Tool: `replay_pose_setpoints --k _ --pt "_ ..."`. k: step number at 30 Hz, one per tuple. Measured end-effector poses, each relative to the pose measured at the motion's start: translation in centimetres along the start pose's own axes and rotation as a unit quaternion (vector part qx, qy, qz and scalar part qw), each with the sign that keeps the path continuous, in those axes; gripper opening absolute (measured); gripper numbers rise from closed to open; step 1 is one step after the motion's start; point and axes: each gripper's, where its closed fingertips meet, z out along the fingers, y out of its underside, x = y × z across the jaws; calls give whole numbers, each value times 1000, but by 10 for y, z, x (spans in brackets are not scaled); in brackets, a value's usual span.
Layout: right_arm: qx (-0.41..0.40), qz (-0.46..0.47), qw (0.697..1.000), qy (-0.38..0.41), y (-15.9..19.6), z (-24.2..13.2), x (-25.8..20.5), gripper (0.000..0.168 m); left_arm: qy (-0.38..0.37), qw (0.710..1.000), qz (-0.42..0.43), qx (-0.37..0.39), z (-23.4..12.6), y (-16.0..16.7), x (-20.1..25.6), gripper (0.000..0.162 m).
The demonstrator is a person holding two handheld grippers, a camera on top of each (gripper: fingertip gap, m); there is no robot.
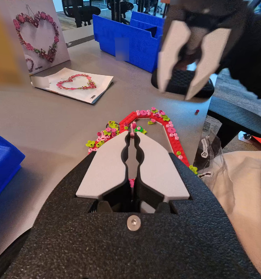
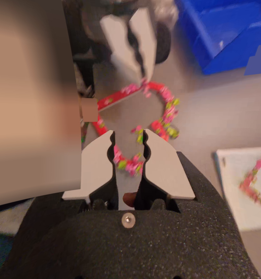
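Note:
My left gripper (image 1: 132, 132) is shut on a small light-pink stem piece (image 1: 133, 126) that sticks out past its tips, just above the inner edge of a red heart-shaped brick frame (image 1: 174, 143) studded with pink flowers and lime leaves. A loose green leaf with a pink flower (image 1: 139, 129) lies inside the frame by the tips. The right wrist view shows the left gripper (image 2: 145, 79) at the frame's (image 2: 111, 98) far side with something pink at its tips. My right gripper (image 2: 128, 132) is open and empty above the frame's near side; it also hovers, blurred, in the left wrist view (image 1: 176, 94).
A grey table (image 1: 58, 120) holds a booklet (image 1: 81, 86), a standing box with a heart picture (image 1: 39, 36) and blue bins (image 1: 126, 43) (image 1: 1, 158). A tiny dark-pink piece (image 1: 196, 111) lies near the table's right edge. A black chair (image 1: 235, 117) and a plastic bag (image 1: 208, 151) are beyond it. The left gripper's tips are roughly 8 cm from the right gripper's.

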Motion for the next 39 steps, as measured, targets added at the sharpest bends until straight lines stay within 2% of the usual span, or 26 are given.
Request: replay_pose_setpoints --k 5,8,13,19,23,27,30,34,36,39 --pt "-203 1 979 16 95 -38 -75 26 9 1000 10 -14 3 3 5 5" --pt "-248 50 967 42 132 -36 -87 22 6 1000 8 -7 1 1 5 4" --pt "-193 71 975 80 131 -32 -75 15 -4 1000 9 -2 -4 -2 2 4" --pt "-205 72 974 68 138 -25 -74 7 -10 1000 12 8 -7 -5 -1 4" --pt "-166 62 981 73 122 -20 -71 7 -8 1000 13 9 -8 -4 -2 4" --pt "6 11 999 52 37 8 -80 7 -8 1000 14 13 -7 -5 -1 4" --pt "63 -27 997 41 -8 37 -84 7 -5 1000 20 15 -7 -6 1 4" --pt "5 -43 998 -35 -10 78 -103 7 -4 999 28 14 -7 -6 3 5" --pt "-14 -53 996 -66 -6 83 -116 7 -7 999 30 16 -9 -6 3 5" --pt "-46 -48 995 -73 4 86 -121 7 -4 999 27 18 -9 -6 2 4"
